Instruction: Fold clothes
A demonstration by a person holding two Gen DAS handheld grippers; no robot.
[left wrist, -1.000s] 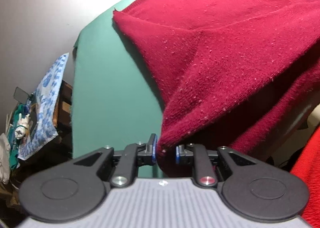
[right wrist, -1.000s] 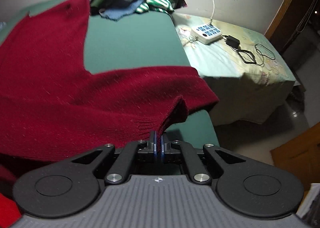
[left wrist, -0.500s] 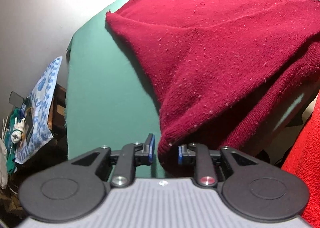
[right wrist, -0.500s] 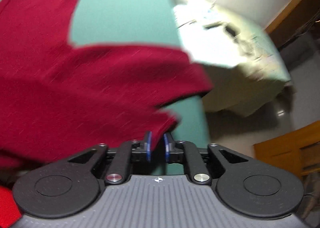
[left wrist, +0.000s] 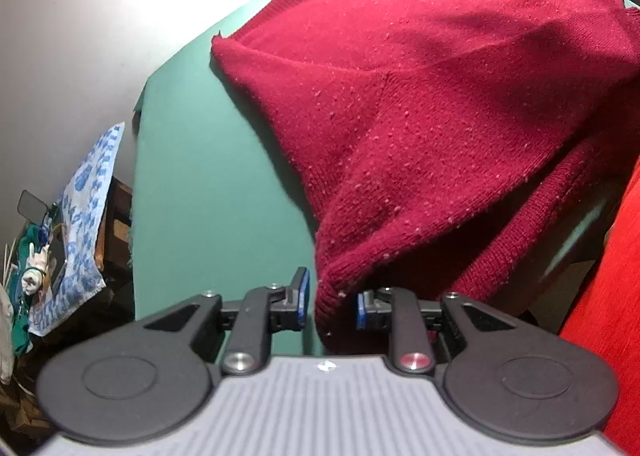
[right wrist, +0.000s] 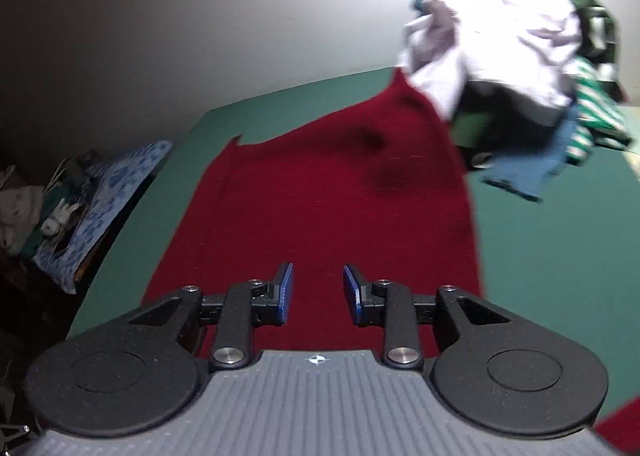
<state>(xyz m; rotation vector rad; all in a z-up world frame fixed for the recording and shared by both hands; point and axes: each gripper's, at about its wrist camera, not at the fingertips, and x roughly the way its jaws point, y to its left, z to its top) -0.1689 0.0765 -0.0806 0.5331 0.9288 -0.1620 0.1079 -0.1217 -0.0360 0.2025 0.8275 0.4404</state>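
Sweater (left wrist: 420, 103), dark red knit, lies spread on the green tabletop (left wrist: 208, 175), one ribbed corner bunched up and lifted at the near edge. Left gripper (left wrist: 332, 302) has that ribbed hem sitting between its blue pads (left wrist: 302, 298); there is a visible gap on the left side of the fabric, so the jaws stand apart and are not pinching it (right pad half hidden by the knit, contact there unclear). Right gripper (right wrist: 318, 294) hovers over the flat part of the sweater (right wrist: 320, 195), jaws opening, nothing between them, only red fabric below. Frame is motion-blurred. Heap of mixed clothes (right wrist: 516, 55) (white, green-striped, blue) sits at the far end of the table, overlapping the sweater's far corner. Blue-and-white patterned cloth (right wrist: 108, 191) drapes over clutter off the table's left side. Bright red fabric (left wrist: 612, 316) fills the right edge of the left view, identity unclear. Pale wall behind.
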